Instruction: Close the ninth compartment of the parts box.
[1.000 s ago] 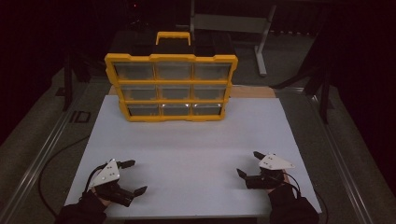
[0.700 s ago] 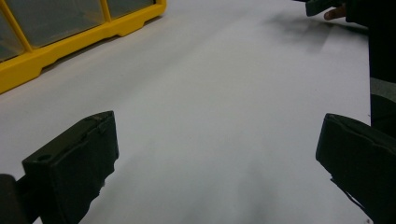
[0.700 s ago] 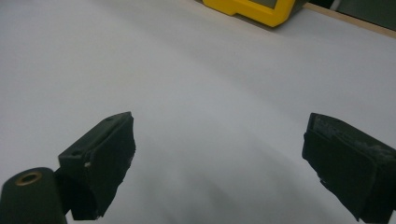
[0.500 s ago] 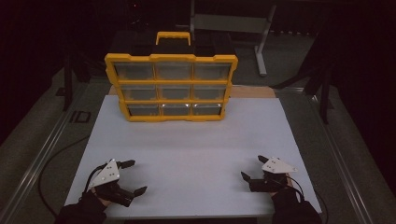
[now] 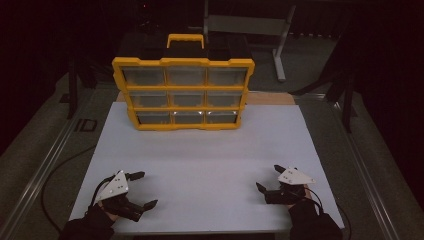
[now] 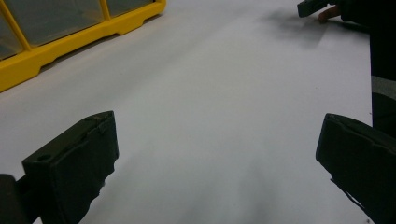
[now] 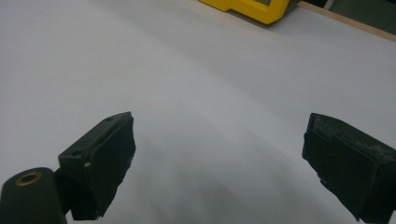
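Since a second ago the right gripper [image 5: 269, 178] has drawn back toward the near edge of the white table [image 5: 210, 150] in the high view, while the left gripper [image 5: 143, 190] holds its near-left spot; both stand with jaws spread wide and empty, well apart from the yellow drawer organizer [image 5: 183, 93] upright at the far edge. From the left gripper view, its jaws gape over bare table, the organizer's base at upper left. Along the right gripper view, the jaws likewise stand apart, the organizer's corner far ahead.
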Demonstrator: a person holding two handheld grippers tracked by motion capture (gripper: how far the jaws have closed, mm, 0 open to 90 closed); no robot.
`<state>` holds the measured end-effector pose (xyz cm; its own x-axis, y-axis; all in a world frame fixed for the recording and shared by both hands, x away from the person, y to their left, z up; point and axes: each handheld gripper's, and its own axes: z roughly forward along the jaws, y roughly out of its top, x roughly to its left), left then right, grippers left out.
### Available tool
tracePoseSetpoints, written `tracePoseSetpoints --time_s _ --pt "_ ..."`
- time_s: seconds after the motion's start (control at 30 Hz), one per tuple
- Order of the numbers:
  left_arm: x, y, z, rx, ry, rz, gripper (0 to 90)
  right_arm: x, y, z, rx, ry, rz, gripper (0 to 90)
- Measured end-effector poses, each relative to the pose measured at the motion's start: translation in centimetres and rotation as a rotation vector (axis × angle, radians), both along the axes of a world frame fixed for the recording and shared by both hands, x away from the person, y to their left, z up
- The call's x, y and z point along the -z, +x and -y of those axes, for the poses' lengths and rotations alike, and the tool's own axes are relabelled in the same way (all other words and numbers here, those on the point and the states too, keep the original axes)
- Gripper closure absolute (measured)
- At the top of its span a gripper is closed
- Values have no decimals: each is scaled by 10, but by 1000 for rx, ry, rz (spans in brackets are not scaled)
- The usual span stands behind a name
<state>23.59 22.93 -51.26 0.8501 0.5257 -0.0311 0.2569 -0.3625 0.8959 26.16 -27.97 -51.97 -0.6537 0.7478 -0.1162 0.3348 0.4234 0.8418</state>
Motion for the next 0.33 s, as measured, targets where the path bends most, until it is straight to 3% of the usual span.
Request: tracePoseSetpoints --time_s 0.33 --pt "0 0 0 1 0 -1 0 -1 -1 0 0 7 1 91"
